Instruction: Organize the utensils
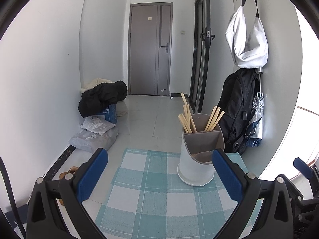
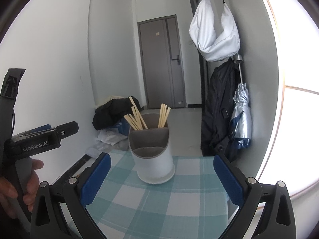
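Chopsticks [image 2: 139, 117] stand in the holder [image 2: 152, 159], split between two rear slots: a bigger splayed bunch on the left, a smaller bunch [image 2: 163, 114] on the right. Front compartment looks empty or near empty; can't see the bottom. Holder sits upright on the checked cloth [image 2: 159, 199], towards the far edge of the table.

Right gripper [image 2: 161, 181]: fingers spread wide, nothing between them, holder roughly centred ahead. Left gripper [image 1: 159, 179]: also spread wide, empty, holder off toward its right finger [image 1: 227, 177]. In the right wrist view a hand [image 2: 22, 181] grips the left tool's handle at the frame's left.

No loose utensils visible on the cloth, so sorting looks mostly done, or the next step is tidying the bunches. If so:
- come in from above; sticks lean outward and a side approach would knock them.
- pinch one stick near its top, not the bunch.
- steady the holder w/ the other gripper on the wall; it's light plastic and prob. tips easily.
- lift straight up before moving across the divider.

Behind: door [image 2: 161, 61], backpack [image 2: 217, 109], umbrella [image 2: 241, 117], white bag [image 2: 214, 33].
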### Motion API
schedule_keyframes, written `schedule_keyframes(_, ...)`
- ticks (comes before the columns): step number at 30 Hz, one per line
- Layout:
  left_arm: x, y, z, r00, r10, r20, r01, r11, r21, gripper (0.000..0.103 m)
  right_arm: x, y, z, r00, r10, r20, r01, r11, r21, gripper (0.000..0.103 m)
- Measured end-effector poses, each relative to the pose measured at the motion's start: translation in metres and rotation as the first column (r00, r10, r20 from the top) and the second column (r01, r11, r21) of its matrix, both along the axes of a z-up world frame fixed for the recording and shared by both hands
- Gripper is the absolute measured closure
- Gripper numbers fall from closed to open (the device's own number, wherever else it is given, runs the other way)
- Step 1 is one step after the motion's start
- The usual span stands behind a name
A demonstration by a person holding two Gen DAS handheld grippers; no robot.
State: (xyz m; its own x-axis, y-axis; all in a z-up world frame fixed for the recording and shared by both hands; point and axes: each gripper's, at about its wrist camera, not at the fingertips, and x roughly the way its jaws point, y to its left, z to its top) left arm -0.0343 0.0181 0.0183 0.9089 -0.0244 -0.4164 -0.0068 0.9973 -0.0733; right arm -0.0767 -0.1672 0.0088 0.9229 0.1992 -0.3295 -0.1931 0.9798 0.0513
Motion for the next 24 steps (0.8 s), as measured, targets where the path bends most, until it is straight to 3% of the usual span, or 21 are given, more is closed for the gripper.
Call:
schedule_keyframes(15,-0.0005,0.0029,-0.0013,1.000,0.016,-0.009,-0.016,1.000,-0.014,0.001,0.0031,-0.0084,-0.0003,1.000,-0.022,-0.016,0.023,0.999,0.045,0.000)
schedule_keyframes(24,-0.0016,0.0026,-0.0007,1.000,0.008,-0.008,-0.008,1.000,-0.013,0.001,0.0034,-0.0044,-0.0017,1.000,-0.027,-0.009,0.027,1.000,0.005,0.000)
